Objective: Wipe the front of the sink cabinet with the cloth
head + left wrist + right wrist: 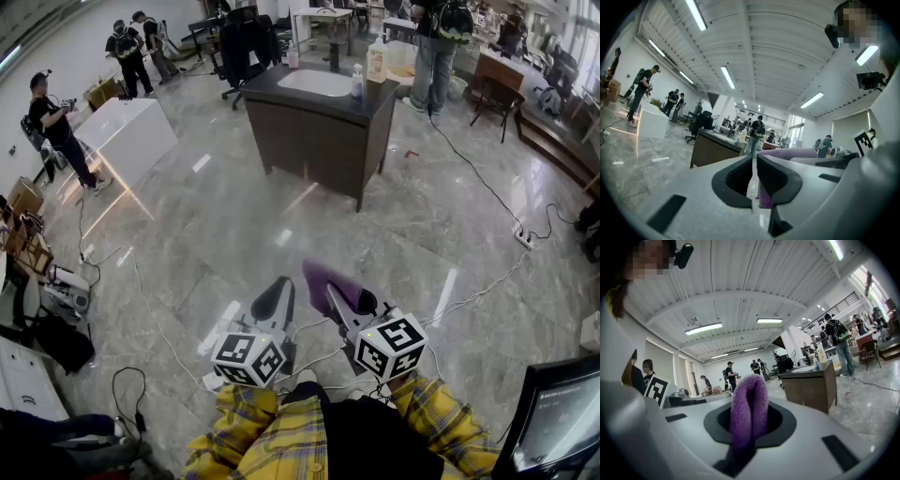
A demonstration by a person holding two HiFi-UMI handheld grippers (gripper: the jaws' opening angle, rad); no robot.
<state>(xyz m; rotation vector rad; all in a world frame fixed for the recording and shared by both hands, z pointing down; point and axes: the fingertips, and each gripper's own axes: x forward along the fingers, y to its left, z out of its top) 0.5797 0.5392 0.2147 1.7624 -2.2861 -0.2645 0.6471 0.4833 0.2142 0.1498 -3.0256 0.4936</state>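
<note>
While the right gripper [750, 420] clamps a folded purple cloth [751, 394] between its jaws, the fold of the cloth stands up out of the dark pads as a rounded loop. The left gripper [754, 169] has its jaws drawn together with only a thin slit between the pads, and nothing sits in that slit. Both grippers sit side by side at the lower middle of the head view, well above the floor, left one at the left, each with its marker cube nearest the camera. Below them, along the bottom edge, are the person's yellow plaid sleeves [281, 436].

Around them spreads a glossy grey marble floor [216, 234], with thin white cables [155, 323] trailing across its lower left and a power strip [523, 238] at the right. The sink cabinet [314, 131] stands well apart from both grippers, at the upper middle of the head view: dark brown, with a white basin [316, 82] set in its top and pump bottles [377, 61] at its right end. Its front faces the camera, and the cloth is nowhere near it. Behind the cabinet stands a person in jeans [433, 66]. A white block-shaped counter [127, 136] lies at the upper left, with more people past it.
</note>
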